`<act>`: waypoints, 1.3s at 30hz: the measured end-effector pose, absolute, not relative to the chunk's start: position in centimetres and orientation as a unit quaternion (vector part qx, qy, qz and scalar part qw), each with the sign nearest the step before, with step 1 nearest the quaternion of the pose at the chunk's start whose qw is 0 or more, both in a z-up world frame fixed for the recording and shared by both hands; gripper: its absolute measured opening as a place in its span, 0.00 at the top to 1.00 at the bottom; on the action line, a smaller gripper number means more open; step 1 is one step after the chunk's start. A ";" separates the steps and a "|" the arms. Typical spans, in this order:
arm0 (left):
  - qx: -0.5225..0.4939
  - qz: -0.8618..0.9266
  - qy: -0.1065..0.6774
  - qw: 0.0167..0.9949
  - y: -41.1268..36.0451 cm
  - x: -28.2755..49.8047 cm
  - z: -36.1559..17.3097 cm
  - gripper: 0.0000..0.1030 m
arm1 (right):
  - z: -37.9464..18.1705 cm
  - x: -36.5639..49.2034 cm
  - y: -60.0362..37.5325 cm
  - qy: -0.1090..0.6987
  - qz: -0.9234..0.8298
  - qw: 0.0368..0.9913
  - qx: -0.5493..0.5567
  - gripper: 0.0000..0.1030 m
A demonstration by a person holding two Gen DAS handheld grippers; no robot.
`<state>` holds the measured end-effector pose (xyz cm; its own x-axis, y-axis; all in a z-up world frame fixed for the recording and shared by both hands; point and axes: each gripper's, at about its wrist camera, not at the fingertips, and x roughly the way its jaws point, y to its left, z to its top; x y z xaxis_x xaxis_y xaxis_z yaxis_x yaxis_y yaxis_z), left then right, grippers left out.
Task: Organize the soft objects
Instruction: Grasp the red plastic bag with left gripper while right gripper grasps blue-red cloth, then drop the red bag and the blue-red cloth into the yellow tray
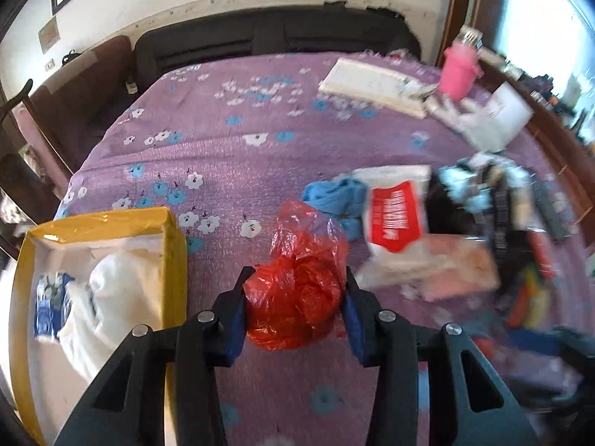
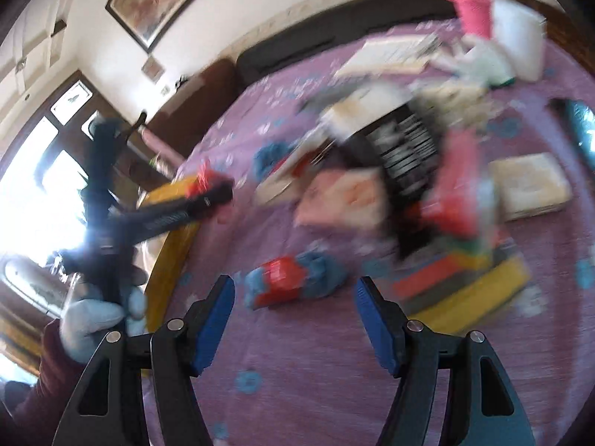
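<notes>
A crumpled red plastic bag (image 1: pixel 297 297) rests on the purple flowered cloth (image 1: pixel 230 156). My left gripper (image 1: pixel 297 272) is shut on it, with a blue pad pressed against each side. To its left stands a yellow-edged box (image 1: pixel 174 230) holding white cloth (image 1: pixel 122 290). In the right wrist view my right gripper (image 2: pixel 294 279) is open with nothing between its fingers. Just beyond its tips lies a blue soft item with a red band (image 2: pixel 293 284). The same view shows a gloved hand (image 2: pixel 93 316) holding the left gripper over the yellow box (image 2: pixel 167 260).
A blue cloth (image 1: pixel 334 197), a red-and-white packet (image 1: pixel 394 219) and a blurred pile of dark and coloured items (image 1: pixel 520 223) crowd the right side. A pink cup (image 1: pixel 457 70) and a white flat object (image 1: pixel 368 85) lie at the back. A dark sofa (image 1: pixel 275 33) runs behind.
</notes>
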<state>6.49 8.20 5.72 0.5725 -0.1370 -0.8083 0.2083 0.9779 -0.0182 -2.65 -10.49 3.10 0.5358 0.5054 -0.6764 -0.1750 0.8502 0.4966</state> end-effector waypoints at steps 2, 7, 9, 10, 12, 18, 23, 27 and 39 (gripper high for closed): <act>0.016 -0.111 0.444 0.889 9.3 5.0 6.9 0.58 | 2.1 -1.8 -9.2 0.464 0.192 0.843 0.194 0.30; -0.048 -0.125 0.433 0.891 13.5 1.5 8.4 0.58 | 0.7 0.8 -8.5 0.478 0.164 0.825 0.252 0.23; -0.067 -0.120 0.433 0.891 15.2 0.5 8.5 0.58 | 0.8 1.6 -8.2 0.479 0.150 0.825 0.259 0.23; -0.078 -0.114 0.433 0.891 16.4 -0.2 8.6 0.58 | 0.8 2.0 -7.9 0.479 0.141 0.829 0.252 0.23; -0.094 -0.099 0.429 0.893 18.6 -1.3 8.7 0.58 | 1.0 2.3 -6.8 0.484 0.123 0.837 0.222 0.26; -0.122 -0.045 0.421 0.898 25.0 -3.9 8.9 0.57 | 1.6 1.3 -4.8 0.490 0.084 0.859 0.118 0.70; -0.148 0.008 0.450 0.881 30.3 -4.1 7.2 0.57 | 3.2 -0.7 -4.3 0.466 0.125 0.867 0.124 0.70; -0.151 0.028 0.484 0.862 31.9 -2.4 5.2 0.57 | 5.5 -1.6 -1.3 0.445 0.170 0.872 0.111 0.70; -0.177 0.051 0.478 0.859 34.9 4.5 4.5 0.37 | 7.6 -0.4 12.0 0.463 0.297 0.833 0.061 0.70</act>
